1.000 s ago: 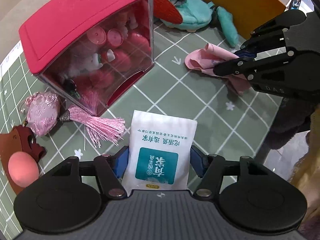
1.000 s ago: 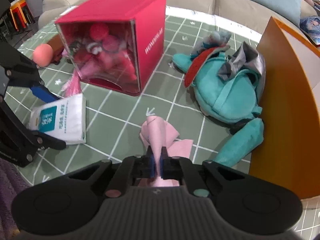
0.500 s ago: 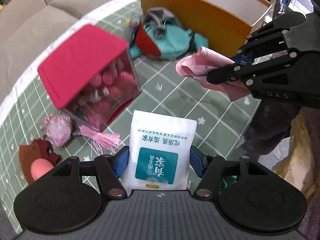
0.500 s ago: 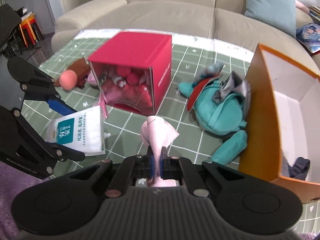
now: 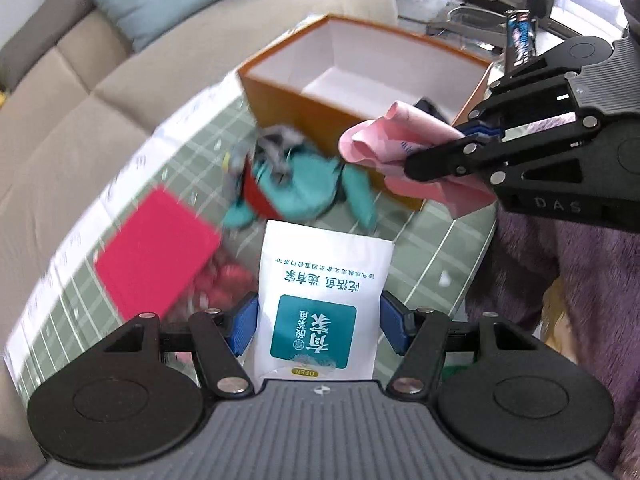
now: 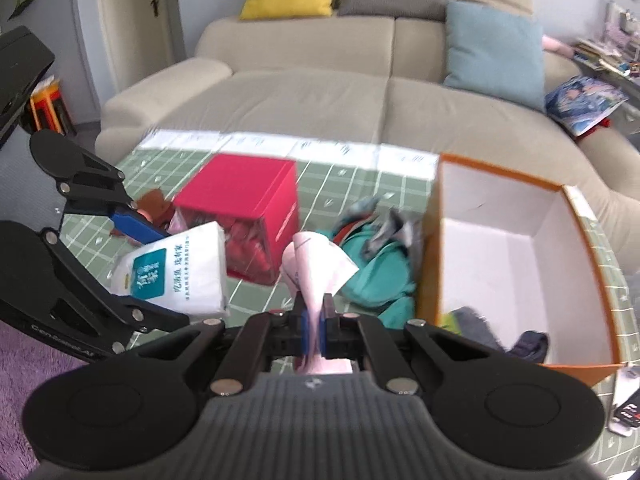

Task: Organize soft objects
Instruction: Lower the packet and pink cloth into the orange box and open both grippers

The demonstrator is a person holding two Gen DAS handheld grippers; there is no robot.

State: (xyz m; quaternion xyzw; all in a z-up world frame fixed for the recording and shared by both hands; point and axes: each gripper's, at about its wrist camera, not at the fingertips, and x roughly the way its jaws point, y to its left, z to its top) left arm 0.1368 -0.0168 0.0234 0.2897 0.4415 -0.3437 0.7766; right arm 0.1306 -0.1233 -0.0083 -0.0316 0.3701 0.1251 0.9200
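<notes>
My left gripper (image 5: 318,326) is shut on a white tissue pack (image 5: 320,300) with a teal label, held well above the green grid mat; the pack also shows in the right wrist view (image 6: 176,276). My right gripper (image 6: 316,320) is shut on a pink cloth (image 6: 316,268), lifted in the air; the cloth also shows in the left wrist view (image 5: 400,148). An open orange box (image 6: 576,216) with a white inside stands at the right, with dark cloth items at its bottom (image 6: 528,346). A teal plush bag (image 6: 372,268) lies beside the box.
A red-lidded clear box (image 6: 248,200) of pink toys stands on the mat (image 6: 340,176). A brown toy (image 6: 154,202) lies to its left. A beige sofa (image 6: 320,96) with blue and yellow cushions runs behind the table. A purple rug (image 6: 24,364) lies below.
Both grippers have risen high above the mat with their loads, the pink cloth and the tissue pack. The views now look down on the orange box and the sofa.
</notes>
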